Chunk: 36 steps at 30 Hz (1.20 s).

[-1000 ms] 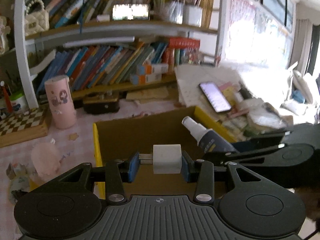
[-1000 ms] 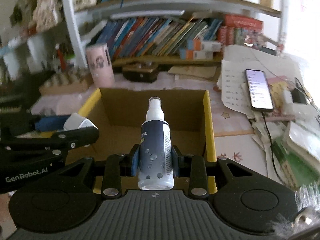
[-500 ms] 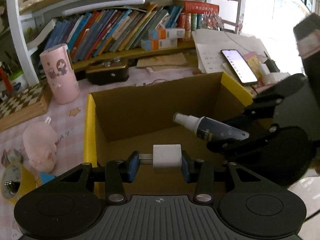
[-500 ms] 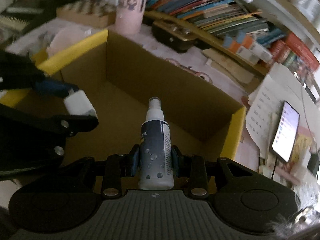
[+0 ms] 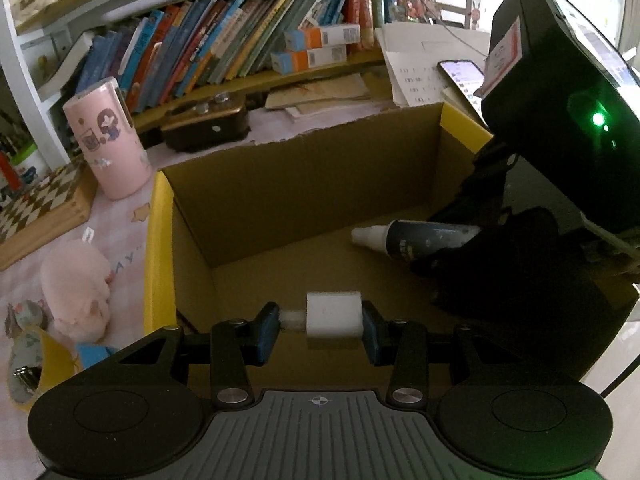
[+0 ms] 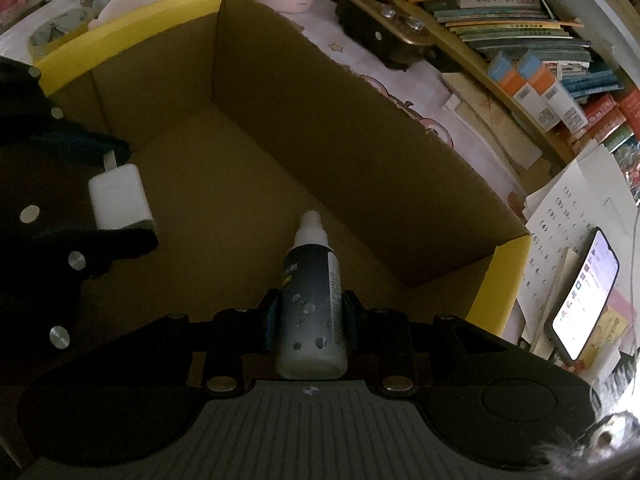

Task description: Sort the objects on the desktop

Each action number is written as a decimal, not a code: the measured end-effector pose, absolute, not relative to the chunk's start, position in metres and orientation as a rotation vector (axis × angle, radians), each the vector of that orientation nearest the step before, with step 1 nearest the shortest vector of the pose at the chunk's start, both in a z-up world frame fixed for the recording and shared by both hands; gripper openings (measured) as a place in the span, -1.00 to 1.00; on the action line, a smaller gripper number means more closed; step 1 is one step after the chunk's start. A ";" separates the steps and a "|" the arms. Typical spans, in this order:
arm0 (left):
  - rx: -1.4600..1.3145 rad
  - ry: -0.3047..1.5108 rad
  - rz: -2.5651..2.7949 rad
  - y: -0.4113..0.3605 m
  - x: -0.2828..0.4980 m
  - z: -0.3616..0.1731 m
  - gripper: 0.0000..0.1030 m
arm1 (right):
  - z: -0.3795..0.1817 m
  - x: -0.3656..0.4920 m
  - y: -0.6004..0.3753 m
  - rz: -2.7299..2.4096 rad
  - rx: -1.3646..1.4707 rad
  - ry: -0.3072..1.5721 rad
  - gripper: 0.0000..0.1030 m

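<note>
My left gripper is shut on a white charger plug, held low inside an open cardboard box with yellow flaps. My right gripper is shut on a dark spray bottle with a white nozzle, also lowered into the box. In the left wrist view the bottle lies level at the right, close to the box floor, with the right gripper body behind it. In the right wrist view the plug shows at the left between the left gripper's fingers.
A pink cup, a pink plush pig, a tape roll and a chessboard stand left of the box. A dark case, books and papers lie behind it. A lit phone lies right of the box.
Both grippers have moved down into the box with their objects. The spray bottle has dropped from above the rim to near the box floor.
</note>
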<state>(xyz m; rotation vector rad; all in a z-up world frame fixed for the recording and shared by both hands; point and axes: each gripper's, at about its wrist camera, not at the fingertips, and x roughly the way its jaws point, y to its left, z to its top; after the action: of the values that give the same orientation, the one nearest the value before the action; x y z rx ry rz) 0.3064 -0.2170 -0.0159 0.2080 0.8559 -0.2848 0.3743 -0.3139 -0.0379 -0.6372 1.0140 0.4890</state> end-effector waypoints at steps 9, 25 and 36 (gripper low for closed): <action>0.189 0.730 -0.277 -0.208 0.283 0.001 0.30 | -0.011 0.364 -0.325 0.452 -0.450 0.925 -0.26; 0.046 0.522 -0.195 -0.160 0.218 0.049 0.78 | 0.052 0.255 -0.358 0.221 -0.106 0.612 -0.09; 0.048 0.509 -0.205 -0.138 0.179 0.042 0.79 | 0.043 0.193 -0.345 0.104 -0.020 0.556 -0.08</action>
<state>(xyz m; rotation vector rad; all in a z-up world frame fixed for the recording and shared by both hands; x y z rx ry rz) 0.1794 -0.1378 0.0422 0.0485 0.5086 -0.2049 0.1926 -0.3446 0.0431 -0.0203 0.5557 0.1042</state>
